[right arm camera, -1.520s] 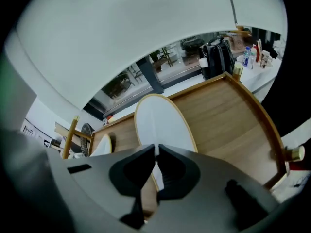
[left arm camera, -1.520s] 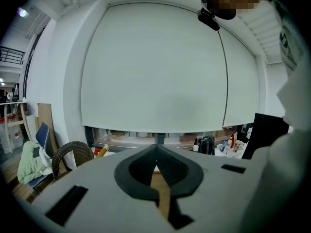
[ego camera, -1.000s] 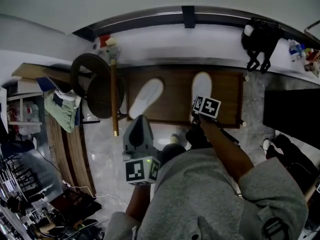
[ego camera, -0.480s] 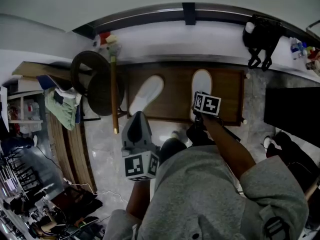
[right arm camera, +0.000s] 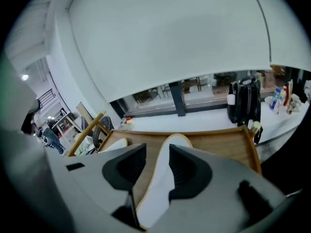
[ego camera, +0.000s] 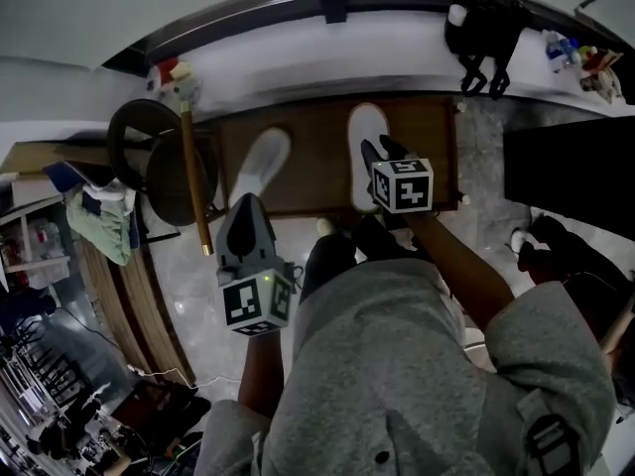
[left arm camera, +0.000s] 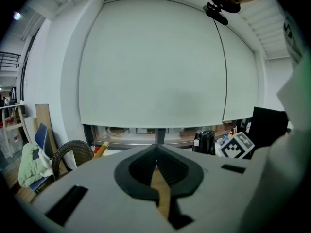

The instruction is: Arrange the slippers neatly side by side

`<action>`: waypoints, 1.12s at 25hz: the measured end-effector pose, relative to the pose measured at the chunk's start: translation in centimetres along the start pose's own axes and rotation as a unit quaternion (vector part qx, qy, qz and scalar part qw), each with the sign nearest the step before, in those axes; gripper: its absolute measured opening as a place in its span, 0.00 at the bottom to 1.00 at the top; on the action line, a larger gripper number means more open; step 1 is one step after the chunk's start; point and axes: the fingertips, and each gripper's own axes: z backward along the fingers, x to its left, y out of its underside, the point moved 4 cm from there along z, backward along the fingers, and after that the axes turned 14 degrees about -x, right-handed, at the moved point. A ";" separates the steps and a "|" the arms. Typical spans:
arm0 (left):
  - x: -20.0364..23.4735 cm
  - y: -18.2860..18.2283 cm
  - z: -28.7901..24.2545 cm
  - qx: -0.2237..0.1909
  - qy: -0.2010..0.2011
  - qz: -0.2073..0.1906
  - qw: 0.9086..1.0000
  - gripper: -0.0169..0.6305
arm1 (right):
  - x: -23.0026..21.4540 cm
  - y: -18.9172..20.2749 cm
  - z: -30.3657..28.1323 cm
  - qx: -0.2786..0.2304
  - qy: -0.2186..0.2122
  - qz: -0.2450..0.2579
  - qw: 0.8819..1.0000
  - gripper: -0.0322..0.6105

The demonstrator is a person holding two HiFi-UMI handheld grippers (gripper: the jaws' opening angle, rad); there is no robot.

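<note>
Two white slippers lie on a brown wooden board [ego camera: 317, 172]. The left slipper [ego camera: 260, 165] is tilted, its toe leaning right. The right slipper [ego camera: 363, 152] lies straight, toe toward the wall. My right gripper [ego camera: 382, 155] hovers over the right slipper's near half with its jaws opening. In the right gripper view the slipper [right arm camera: 165, 178] shows through the gap and the pads [right arm camera: 182, 166] do not press on it; the other slipper [right arm camera: 114, 143] lies to the left. My left gripper [ego camera: 244, 211] is shut and empty, held over the floor in front of the left slipper, and its view shows the closed jaws [left arm camera: 156, 155].
A round wicker chair [ego camera: 149, 162] and a wooden-handled broom [ego camera: 193, 181] stand left of the board. A black bag [ego camera: 483, 28] sits on the window ledge. A black box [ego camera: 575, 167] stands at the right. Shelves and a green cloth [ego camera: 99, 221] are at the far left.
The right gripper has lifted off the right slipper's heel and stands higher, nearer the camera. The slipper stays on the board. The left gripper has barely moved.
</note>
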 end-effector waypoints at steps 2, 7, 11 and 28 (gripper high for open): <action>0.4 0.4 0.0 -0.002 0.007 0.000 1.000 0.05 | 0.2 -1.4 0.9 -0.022 -0.001 0.015 1.000 0.26; 1.3 1.2 -0.3 0.002 0.033 -0.004 0.999 0.05 | 0.4 -3.5 3.5 -0.062 -0.002 0.044 0.997 0.26; 2.6 1.5 -0.6 0.005 0.052 -0.005 0.999 0.05 | 1.1 -5.1 6.0 -0.102 -0.021 0.056 0.993 0.19; 8.3 7.0 -2.6 0.066 0.113 -0.082 0.988 0.05 | 6.4 -5.8 9.1 -0.140 -0.009 0.095 0.986 0.11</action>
